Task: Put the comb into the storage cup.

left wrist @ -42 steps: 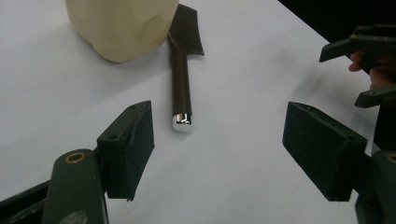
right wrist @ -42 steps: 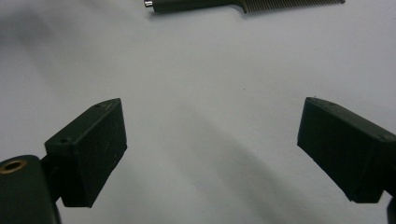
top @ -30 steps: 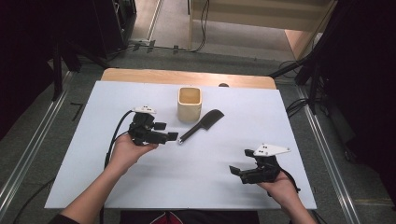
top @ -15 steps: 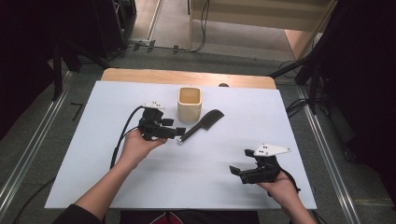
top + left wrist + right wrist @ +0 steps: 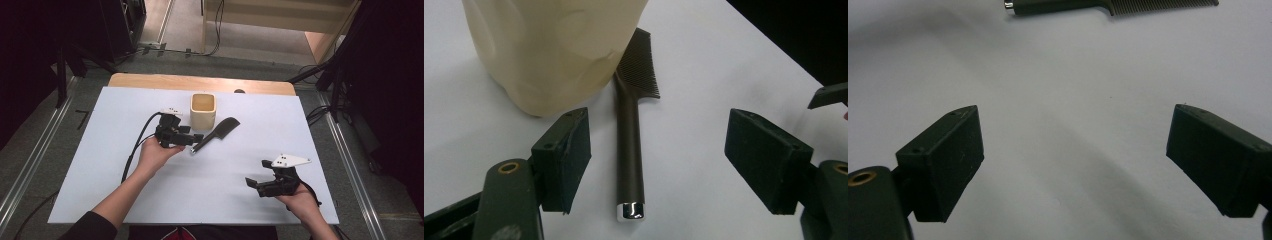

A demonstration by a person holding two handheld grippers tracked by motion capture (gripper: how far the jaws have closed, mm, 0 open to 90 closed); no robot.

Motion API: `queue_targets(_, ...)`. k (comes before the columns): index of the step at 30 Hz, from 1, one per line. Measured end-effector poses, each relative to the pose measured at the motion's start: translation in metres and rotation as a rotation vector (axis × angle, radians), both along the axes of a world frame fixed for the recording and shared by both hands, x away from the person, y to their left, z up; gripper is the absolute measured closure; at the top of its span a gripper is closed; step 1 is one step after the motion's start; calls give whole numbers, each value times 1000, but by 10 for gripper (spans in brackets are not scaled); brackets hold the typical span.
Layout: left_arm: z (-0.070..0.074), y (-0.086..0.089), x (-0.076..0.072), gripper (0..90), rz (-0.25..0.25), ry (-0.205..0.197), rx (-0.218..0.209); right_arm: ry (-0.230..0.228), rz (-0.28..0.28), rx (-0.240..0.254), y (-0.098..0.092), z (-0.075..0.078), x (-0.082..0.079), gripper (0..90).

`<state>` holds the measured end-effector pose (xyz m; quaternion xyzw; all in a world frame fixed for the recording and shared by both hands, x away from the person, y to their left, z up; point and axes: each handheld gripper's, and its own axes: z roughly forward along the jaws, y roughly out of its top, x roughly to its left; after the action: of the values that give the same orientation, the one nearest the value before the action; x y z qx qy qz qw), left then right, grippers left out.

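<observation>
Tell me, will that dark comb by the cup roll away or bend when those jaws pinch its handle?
The comb lies flat on the table, and its row of teeth should keep it from rolling. The handle looks like hard, smooth plastic with a shiny end cap, so it is probably stiff but may slip. It is thin, so likely light.

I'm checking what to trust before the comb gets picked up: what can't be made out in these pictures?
- Cup interior: in the high view the angle hides its bottom; in the left gripper view its top is cut off by the upper edge.
- Comb head: cut off by the top edge of the right gripper view.
- Comb teeth: too small in the high view.
</observation>
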<state>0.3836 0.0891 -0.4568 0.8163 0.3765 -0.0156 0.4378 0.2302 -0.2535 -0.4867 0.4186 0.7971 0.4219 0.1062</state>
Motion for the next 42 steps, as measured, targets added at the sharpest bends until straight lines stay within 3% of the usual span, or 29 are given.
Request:
queue_targets(10, -12, -9, 1, 279, -17, -6, 37, 0, -1, 2, -1, 0, -1, 67)
queue_targets(14, -17, -11, -1, 291, -16, -33, 53, -1, -1, 2, -1, 0, -1, 67)
queue_targets(35, -43, -17, -2, 302, -18, 2, 106, 1, 0, 4, 0, 0, -1, 68)
queue_targets(42, -48, -18, -4, 341, -2, -39, 123, 1, 1, 5, 0, 0, -1, 67)
